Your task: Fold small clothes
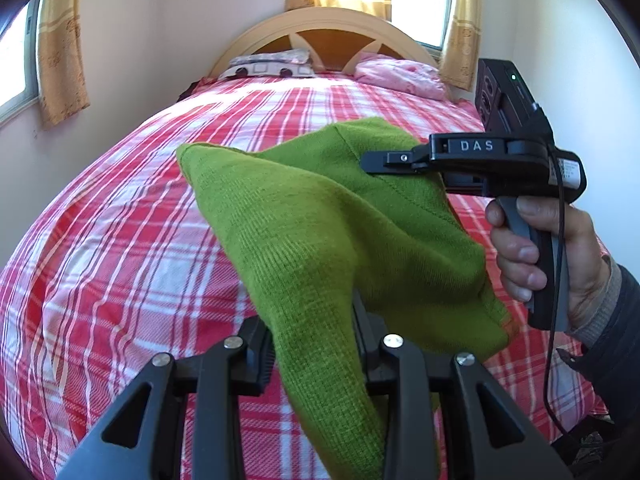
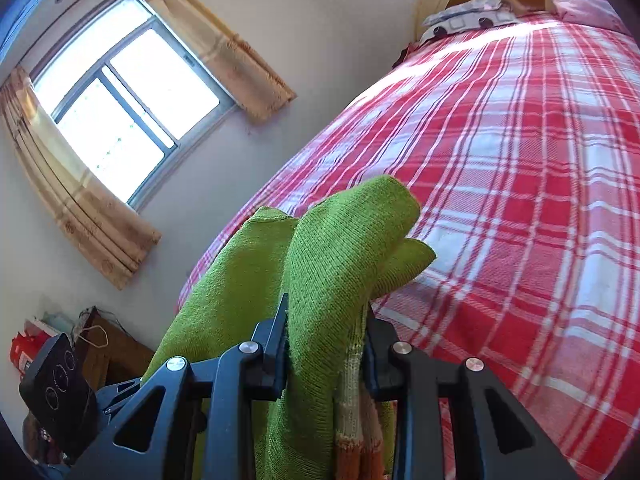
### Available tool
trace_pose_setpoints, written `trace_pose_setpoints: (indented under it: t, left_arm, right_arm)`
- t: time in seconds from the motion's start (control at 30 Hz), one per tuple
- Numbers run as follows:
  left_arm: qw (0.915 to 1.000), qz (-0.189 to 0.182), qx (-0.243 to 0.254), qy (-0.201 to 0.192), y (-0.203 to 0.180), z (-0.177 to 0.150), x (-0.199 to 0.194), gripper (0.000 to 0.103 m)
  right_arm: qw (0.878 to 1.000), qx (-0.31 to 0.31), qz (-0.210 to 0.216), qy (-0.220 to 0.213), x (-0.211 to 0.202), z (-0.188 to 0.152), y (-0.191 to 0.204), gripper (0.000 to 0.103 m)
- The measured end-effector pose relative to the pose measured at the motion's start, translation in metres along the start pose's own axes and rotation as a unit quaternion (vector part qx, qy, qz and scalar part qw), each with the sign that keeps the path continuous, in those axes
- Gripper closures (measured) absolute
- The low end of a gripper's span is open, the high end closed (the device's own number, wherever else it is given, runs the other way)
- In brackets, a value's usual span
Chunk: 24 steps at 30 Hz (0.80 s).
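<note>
Black left gripper (image 1: 316,344) with 4 silver screws, black right gripper (image 1: 370,162) marked "DAS", grey handle, thin black cable, green light, hand (image 1: 540,256) in dark sleeve (image 1: 616,344) with grey cuff

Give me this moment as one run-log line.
green knit garment lifted above plaid bed | left gripper clamped on it | right gripper clamped on it
</note>
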<state>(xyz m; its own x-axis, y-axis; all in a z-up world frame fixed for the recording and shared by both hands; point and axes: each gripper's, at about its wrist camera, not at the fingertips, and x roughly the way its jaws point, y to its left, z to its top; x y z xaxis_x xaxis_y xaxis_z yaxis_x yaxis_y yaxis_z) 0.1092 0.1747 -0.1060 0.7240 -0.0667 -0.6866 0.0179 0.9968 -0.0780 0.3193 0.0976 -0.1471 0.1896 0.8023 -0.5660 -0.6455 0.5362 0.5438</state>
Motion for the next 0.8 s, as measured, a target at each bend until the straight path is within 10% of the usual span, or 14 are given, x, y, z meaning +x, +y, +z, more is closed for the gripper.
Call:
trace_pose_setpoints:
  t: [0.33, 0.6, 0.7, 0.8]
  left_arm:
    - [0.9989, 0.004, -0.034, 0.033, 0.032, -0.035, 0.023, 0.068]
    - [0.9978, 0.063, 0.016, -0.013, 0.019, -0.036, -0.014, 0.034]
    - [0.9938, 0.085, 0.022, -0.068, 0.02, -0.027, -0.034, 0.008]
    - [0.989, 0.124, 0.023, -0.077, 0.026, -0.018, -0.022, 0.007]
  right_arm:
    - [0.999, 0.022, -0.02, 0.032, 0.046, -0.009, -0.018, 0.072]
    - [0.997, 0.027, -0.072, -0.029, -0.005, -0.016, -0.018, 0.065]
    - [0.998, -0.015, -0.045, -0.052, -0.034, -0.029, 0.016, 0.06]
    - [0.998, -0.05, 0.01, -0.024, -0.037, -0.05, 0.047, 0.044]
